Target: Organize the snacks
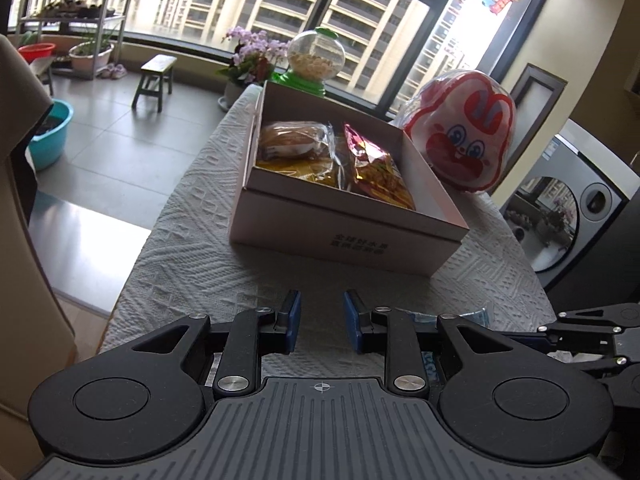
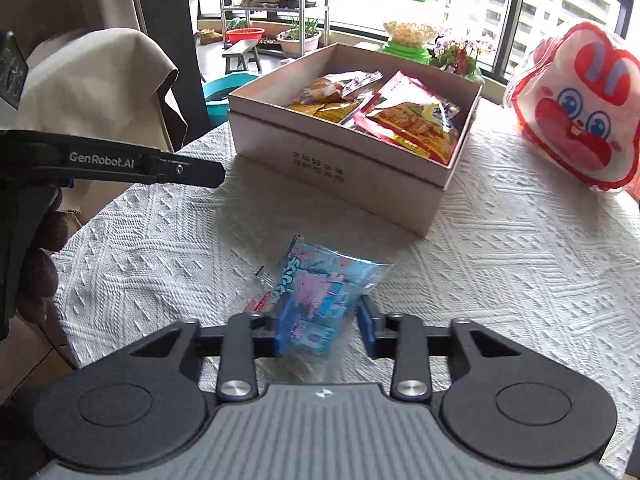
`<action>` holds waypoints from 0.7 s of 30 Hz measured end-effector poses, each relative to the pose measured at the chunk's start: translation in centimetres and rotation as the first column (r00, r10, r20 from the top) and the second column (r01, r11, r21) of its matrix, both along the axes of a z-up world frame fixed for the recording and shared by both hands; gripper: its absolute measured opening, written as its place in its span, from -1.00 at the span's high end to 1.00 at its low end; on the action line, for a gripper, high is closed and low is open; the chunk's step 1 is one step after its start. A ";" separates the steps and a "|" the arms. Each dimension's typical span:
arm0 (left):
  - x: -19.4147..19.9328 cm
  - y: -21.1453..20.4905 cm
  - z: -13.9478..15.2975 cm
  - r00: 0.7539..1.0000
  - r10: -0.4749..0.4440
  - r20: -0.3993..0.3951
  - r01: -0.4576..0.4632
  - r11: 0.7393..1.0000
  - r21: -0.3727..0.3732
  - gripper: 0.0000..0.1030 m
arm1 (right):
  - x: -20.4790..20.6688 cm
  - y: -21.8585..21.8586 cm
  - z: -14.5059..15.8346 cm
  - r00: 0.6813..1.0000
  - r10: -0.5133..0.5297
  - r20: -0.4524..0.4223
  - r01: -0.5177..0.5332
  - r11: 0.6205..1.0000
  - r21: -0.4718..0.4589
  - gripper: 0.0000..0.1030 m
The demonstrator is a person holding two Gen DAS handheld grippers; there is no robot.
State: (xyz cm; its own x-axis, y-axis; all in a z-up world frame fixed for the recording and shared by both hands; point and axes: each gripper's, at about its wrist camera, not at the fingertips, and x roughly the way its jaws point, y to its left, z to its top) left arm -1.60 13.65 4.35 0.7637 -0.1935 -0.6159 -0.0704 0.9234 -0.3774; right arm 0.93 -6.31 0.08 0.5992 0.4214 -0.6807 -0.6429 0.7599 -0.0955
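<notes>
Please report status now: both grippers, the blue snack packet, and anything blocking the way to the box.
Left gripper open, empty. Right gripper open around blue snack packet, not clamped. Box ahead, path unobstructed.

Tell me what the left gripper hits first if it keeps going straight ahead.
Probably the near wall of the cardboard box. The left gripper is open and empty, with only bare tablecloth between it and the box, though its height is uncertain.

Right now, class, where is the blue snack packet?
In the right wrist view, the blue snack packet lies on the white tablecloth between the right gripper fingers, just in front of the cardboard box.
</notes>
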 end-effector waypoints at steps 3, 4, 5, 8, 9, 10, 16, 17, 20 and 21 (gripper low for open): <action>-0.1 -0.4 -0.4 1.000 -0.014 -0.016 0.013 1.000 -0.017 0.47 | -0.5 -0.9 1.4 0.999 0.011 0.045 -0.012 1.000 0.024 0.69; -0.2 -0.6 -0.4 0.999 -0.033 -0.018 0.032 0.999 -0.033 0.47 | -0.5 -0.9 1.6 0.998 0.010 0.062 -0.011 1.000 0.017 0.69; -0.3 -0.7 -0.5 0.998 -0.061 -0.020 0.060 0.997 -0.055 0.47 | -0.4 -0.8 1.6 0.997 0.003 0.077 -0.004 1.000 0.007 0.67; -0.5 -1.4 -0.5 0.991 -0.128 -0.024 0.125 0.987 -0.103 0.47 | -0.4 -1.1 1.5 0.992 -0.002 0.128 0.002 1.000 -0.004 -0.01; -0.6 -1.6 -0.5 0.990 -0.136 -0.028 0.133 0.987 -0.094 0.47 | -0.5 -1.2 1.4 0.990 0.018 0.139 -0.018 1.000 -0.002 -0.27; -0.7 -1.8 -0.5 0.989 -0.146 -0.036 0.143 0.986 -0.083 0.47 | -0.6 -1.3 1.0 0.987 0.068 0.149 -0.069 0.998 0.000 -0.55; -2.1 -2.5 -0.6 0.976 -0.210 -0.063 0.205 0.976 -0.079 0.46 | -1.7 0.7 -2.0 0.911 0.315 0.267 -0.256 0.938 -0.234 -0.55; -2.3 -2.4 -0.7 0.977 -0.203 -0.066 0.198 0.977 -0.079 0.46 | -1.7 1.2 -2.4 0.898 0.332 0.289 -0.263 0.931 -0.253 -0.55; -2.2 -1.7 -1.0 0.982 -0.167 -0.084 0.160 0.984 -0.082 0.47 | -0.6 2.1 -2.3 0.890 0.359 0.281 -0.309 0.928 -0.207 -0.55; -2.2 -1.5 -1.0 0.984 -0.155 -0.090 0.148 0.986 -0.081 0.47 | 0.2 2.4 -2.2 0.901 0.357 0.247 -0.320 0.930 -0.179 -0.55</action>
